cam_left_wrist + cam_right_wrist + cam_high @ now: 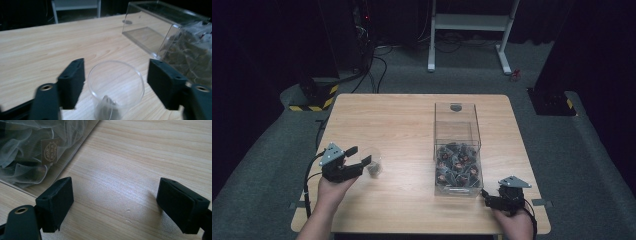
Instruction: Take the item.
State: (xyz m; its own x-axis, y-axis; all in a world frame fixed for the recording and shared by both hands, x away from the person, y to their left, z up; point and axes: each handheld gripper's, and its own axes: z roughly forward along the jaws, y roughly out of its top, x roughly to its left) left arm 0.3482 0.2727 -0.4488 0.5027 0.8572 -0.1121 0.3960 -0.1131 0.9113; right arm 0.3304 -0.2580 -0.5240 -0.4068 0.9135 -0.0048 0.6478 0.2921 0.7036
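One tea bag already sits in the clear cup (116,85) near the table's (402,120) left edge, between the left gripper's (360,155) wide-apart jaws, while many more wait in the clear box (458,165).

Floor: grey carpet (562,150), dim.
Worktop: light wood-grain top (402,125).
Furniture: white desk frame (472,22) beyond it.
Surround: dark curtains (257,50); yellow-black striped base (312,102); cables (377,70) trailing.

One clear cup (116,86), one clear box (457,150), two hand-held grippers (354,161).
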